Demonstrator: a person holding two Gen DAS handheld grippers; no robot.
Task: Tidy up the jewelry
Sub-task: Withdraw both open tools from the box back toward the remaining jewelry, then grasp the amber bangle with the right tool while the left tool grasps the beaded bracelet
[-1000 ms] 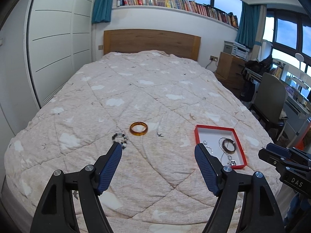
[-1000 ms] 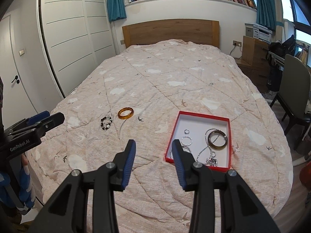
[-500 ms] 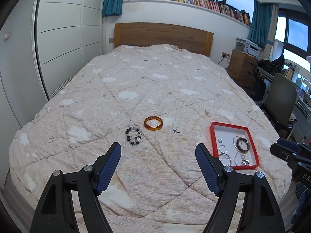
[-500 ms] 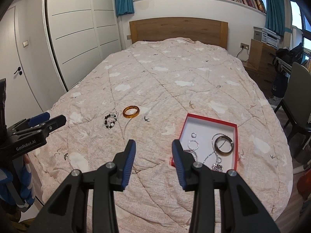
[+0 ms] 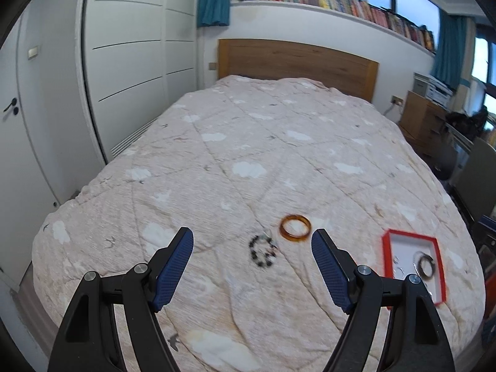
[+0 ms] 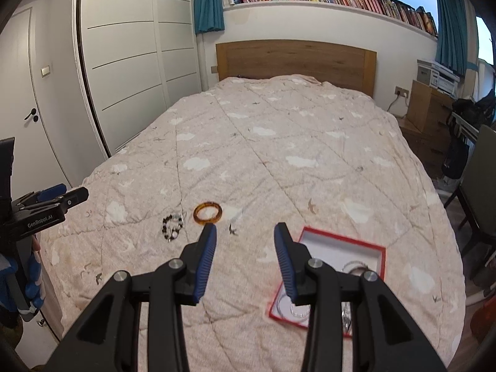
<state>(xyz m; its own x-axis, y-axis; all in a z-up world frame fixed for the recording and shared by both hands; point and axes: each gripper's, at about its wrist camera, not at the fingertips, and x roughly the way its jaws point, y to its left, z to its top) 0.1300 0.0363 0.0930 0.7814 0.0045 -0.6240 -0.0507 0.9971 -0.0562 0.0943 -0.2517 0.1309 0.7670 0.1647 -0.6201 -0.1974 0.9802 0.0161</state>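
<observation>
Left gripper [image 5: 252, 241] held wide apart, empty; beaded bracelet [image 5: 263, 251] framed between its fingers on quilt [image 5: 248, 142], amber bangle [image 5: 294, 228] just beyond. Right gripper [image 6: 245, 237] part-open, empty; red tray [image 6: 383, 259] at right.

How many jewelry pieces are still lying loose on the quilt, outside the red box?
2. The amber bangle lies on the quilt, left of the red box; the dark beaded bracelet lies just beside it, nearer the camera. None seems hidden.

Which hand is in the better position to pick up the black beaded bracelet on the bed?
Probably left: the left tongs stand open with the beaded bracelet between their fingers in view, while the right tongs point between the amber bangle and the red tray.
</observation>
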